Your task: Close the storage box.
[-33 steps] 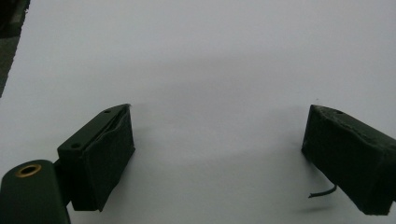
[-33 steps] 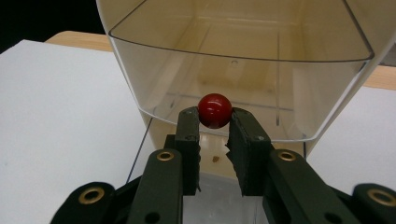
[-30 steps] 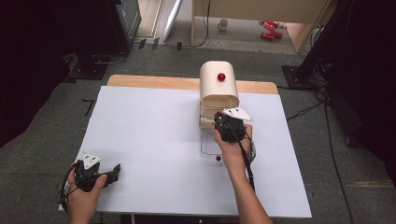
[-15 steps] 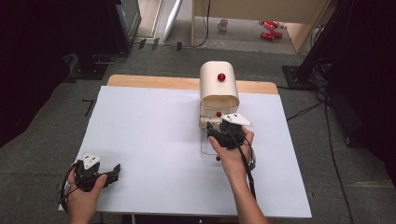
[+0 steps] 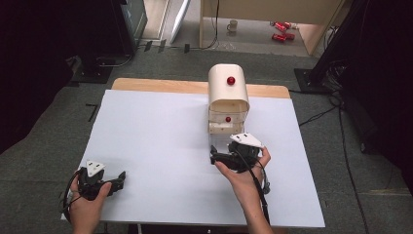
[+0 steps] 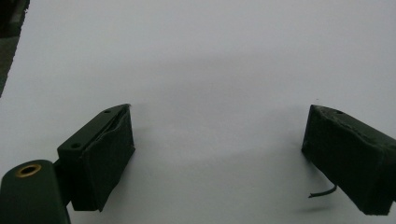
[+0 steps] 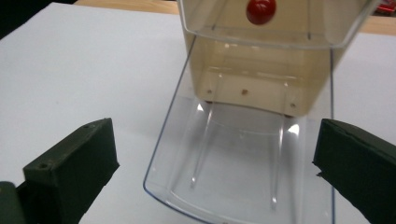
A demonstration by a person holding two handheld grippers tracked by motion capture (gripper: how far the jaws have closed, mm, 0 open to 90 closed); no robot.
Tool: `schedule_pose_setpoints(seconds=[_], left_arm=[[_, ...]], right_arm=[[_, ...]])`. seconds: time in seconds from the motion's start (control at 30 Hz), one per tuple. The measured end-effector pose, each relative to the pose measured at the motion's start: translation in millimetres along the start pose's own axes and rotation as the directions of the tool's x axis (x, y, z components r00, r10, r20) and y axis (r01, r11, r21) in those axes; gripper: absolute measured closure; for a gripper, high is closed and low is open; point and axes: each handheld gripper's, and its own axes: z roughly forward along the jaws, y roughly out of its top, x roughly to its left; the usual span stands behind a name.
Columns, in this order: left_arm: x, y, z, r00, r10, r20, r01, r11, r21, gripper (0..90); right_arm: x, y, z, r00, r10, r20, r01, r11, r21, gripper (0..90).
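right gripper view: the right gripper (image 7: 210,172) has just been spreading its jaws, and they stand wide with nothing pinched. just ahead, the clear drawer (image 7: 243,158) juts from the cream box (image 5: 228,97), long axis toward the gripper, open end probably up. a careless nudge could shove it back or tip the box. left gripper (image 6: 217,163) rests spread, empty, well apart.

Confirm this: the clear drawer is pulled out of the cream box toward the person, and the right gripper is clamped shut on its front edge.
Not quite. The clear drawer is pulled out of the cream box, but the right gripper is not clamped on it: its jaws have just been opening and stand wide on either side of the drawer's front, pads clear of it, as the right gripper view shows.
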Motion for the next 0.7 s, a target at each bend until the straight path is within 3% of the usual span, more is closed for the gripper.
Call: schedule_pose_setpoints(seconds=[0.17,0.27,0.7], left_arm=[[-0.1,0.0,0.1,1.0,-0.001,0.0,0.001,1.0,-0.001,9.2],[-0.1,0.0,0.1,1.0,-0.001,0.0,0.001,1.0,-0.001,9.2],[-0.1,0.0,0.1,1.0,-0.001,0.0,0.001,1.0,-0.001,9.2]], right_arm=[[-1.2,-13.1,-11.1,0.9994,-0.007,0.034,0.007,1.0,-0.002,0.0],[-2.0,-27.3,-18.9,0.9997,-0.007,0.022,0.007,1.0,0.005,0.0],[-10.1,-67.6,-24.7,0.9984,0.027,0.05,-0.029,0.999,0.037,0.0]])
